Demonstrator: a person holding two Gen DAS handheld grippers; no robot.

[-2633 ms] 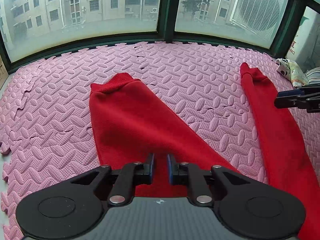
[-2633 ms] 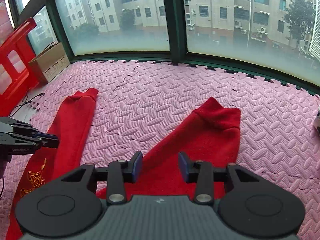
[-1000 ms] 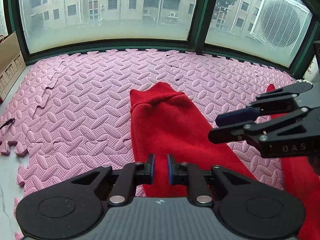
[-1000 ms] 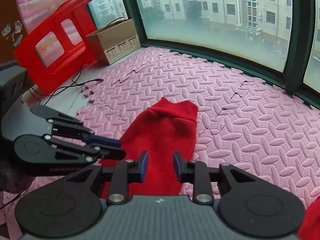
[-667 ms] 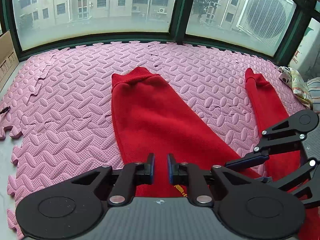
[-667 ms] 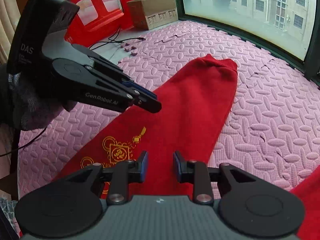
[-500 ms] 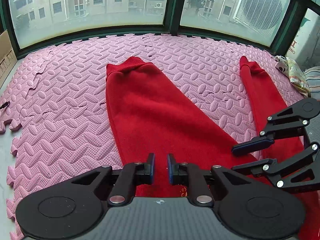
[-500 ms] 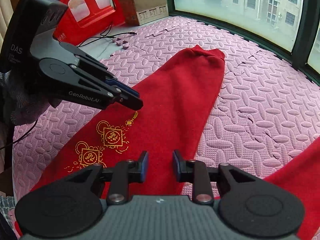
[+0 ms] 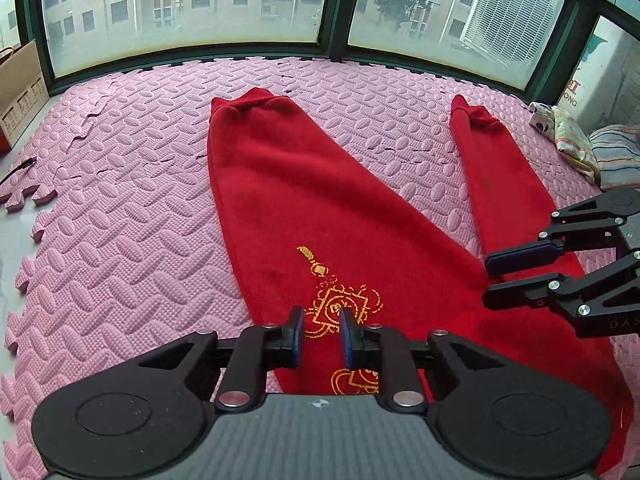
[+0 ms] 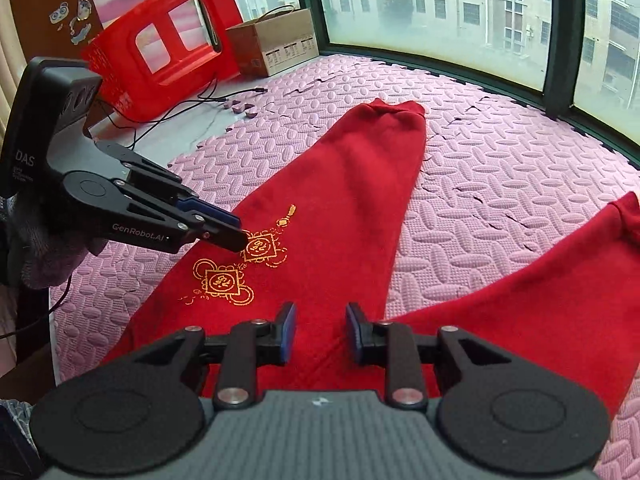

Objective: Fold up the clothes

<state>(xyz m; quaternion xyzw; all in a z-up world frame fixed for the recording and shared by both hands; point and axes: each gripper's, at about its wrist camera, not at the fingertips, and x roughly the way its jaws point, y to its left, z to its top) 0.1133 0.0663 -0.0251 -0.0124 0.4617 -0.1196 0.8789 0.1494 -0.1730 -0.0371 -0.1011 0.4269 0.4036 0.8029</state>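
Note:
Red trousers (image 9: 304, 208) with gold embroidery (image 9: 340, 300) lie flat on the pink foam mat (image 9: 120, 220), the two legs spread in a V toward the window. They also show in the right wrist view (image 10: 340, 208). My left gripper (image 9: 321, 338) hovers above the embroidery with a small gap between its pads and holds nothing; it also shows in the right wrist view (image 10: 228, 234). My right gripper (image 10: 320, 334) is open and empty above the crotch area; it also shows in the left wrist view (image 9: 496, 280).
A red plastic stool (image 10: 160, 48), a cardboard box (image 10: 276, 44) and cables (image 10: 180, 108) lie off the mat's left side. Folded cloths (image 9: 592, 148) sit at the right edge. Windows (image 9: 192, 4) run along the far side.
Both grippers have pulled back toward the waist, so the gold embroidery has come into view. The right gripper's jaws have opened wider.

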